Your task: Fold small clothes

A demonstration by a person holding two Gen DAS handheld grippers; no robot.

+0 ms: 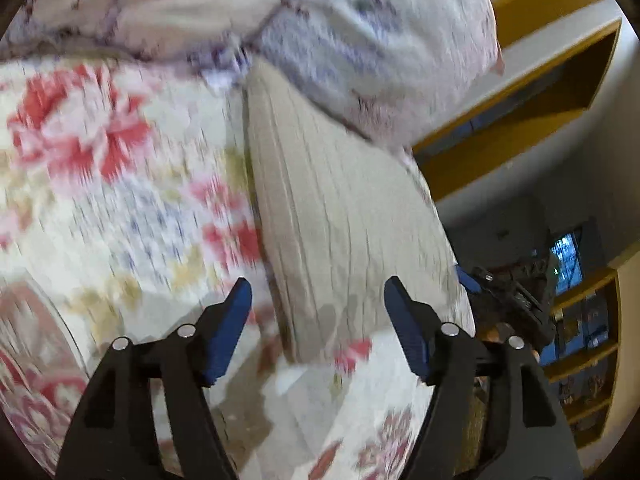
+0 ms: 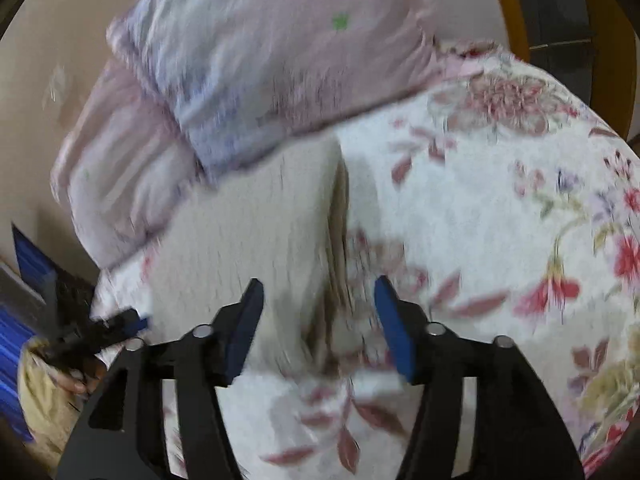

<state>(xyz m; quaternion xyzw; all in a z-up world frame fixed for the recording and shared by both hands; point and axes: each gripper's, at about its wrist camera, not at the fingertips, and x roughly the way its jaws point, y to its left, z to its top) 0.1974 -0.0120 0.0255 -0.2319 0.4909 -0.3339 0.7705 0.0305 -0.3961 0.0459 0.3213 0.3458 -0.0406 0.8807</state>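
So the beige ribbed garment (image 1: 340, 216) is lying on the floral bedspread (image 1: 120, 208), right in front of both claws, with its near end just past the fingertips. Its long axis runs pretty much straight away from each claw, up toward the lilac pillow (image 1: 360, 40) whose edge sits over the far end.

The left claw (image 1: 318, 300) is wide open with nothing in it, and the garment's near end sits between its blue pads. The right claw (image 2: 318, 300) is gaping and empty too, roughly lined up on the garment's right-hand edge (image 2: 338, 240). Neither looks clearly closer; they're about level, one at each side.

The garment looks soft and thin, narrow, folded lengthwise, with layers showing along that edge. Motion blur hides the finer detail, so the kind of garment can't be told.
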